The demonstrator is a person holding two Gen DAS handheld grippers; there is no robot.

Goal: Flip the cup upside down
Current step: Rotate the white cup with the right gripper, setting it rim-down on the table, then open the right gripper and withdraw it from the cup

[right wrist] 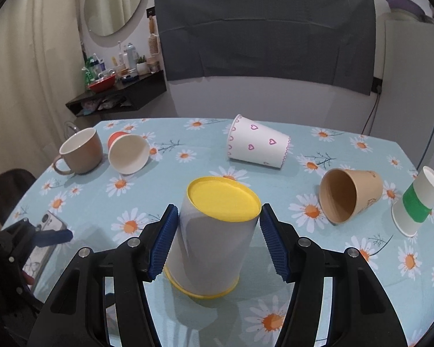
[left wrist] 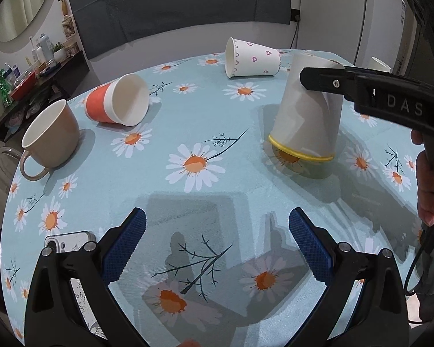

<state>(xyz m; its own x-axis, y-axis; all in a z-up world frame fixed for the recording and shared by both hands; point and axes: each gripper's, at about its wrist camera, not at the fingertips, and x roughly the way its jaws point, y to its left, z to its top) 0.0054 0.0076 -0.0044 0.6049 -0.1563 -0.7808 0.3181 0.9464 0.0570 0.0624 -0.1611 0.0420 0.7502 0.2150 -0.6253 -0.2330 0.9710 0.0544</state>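
A grey cup with a yellow base and yellow rim [right wrist: 214,243] is upside down between the blue pads of my right gripper [right wrist: 217,222]. The left pad touches its wall; the right pad sits at its edge. In the left wrist view the same cup [left wrist: 306,115] hangs tilted, its rim a little above the daisy tablecloth [left wrist: 211,133], with the right gripper's finger [left wrist: 327,82] across its upper part. My left gripper [left wrist: 217,225] is open and empty, low over the table's near side.
A brown mug [right wrist: 82,151] stands upright at the left. An orange paper cup [right wrist: 127,153], a heart-print cup [right wrist: 257,144] and a brown paper cup [right wrist: 350,193] lie on their sides. A green-banded cup [right wrist: 416,202] stands inverted at the right. A phone [left wrist: 69,241] lies near the left gripper.
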